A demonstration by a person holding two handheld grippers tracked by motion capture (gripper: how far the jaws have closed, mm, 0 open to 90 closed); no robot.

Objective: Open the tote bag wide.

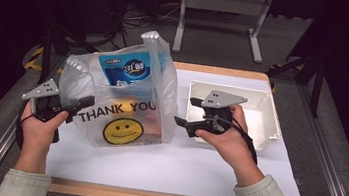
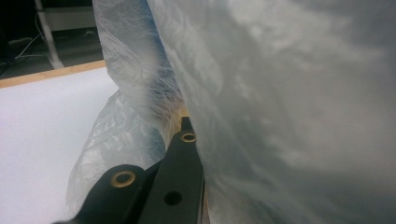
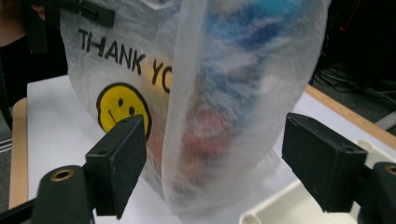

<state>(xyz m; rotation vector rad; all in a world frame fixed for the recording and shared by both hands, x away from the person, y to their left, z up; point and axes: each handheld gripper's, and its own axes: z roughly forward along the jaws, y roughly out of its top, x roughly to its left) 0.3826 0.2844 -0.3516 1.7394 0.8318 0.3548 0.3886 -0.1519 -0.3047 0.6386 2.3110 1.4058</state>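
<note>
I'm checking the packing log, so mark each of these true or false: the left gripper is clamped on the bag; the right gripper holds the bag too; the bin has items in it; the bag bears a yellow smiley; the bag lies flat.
1. The left gripper is clamped on the bag. True: its jaws are shut on the plastic at the bag's side.
2. The right gripper holds the bag too. False: its jaws stand open, off the bag.
3. The bin has items in it. False: it shows nothing inside.
4. The bag bears a yellow smiley. True.
5. The bag lies flat. False: it stands upright, with packages inside.
</note>
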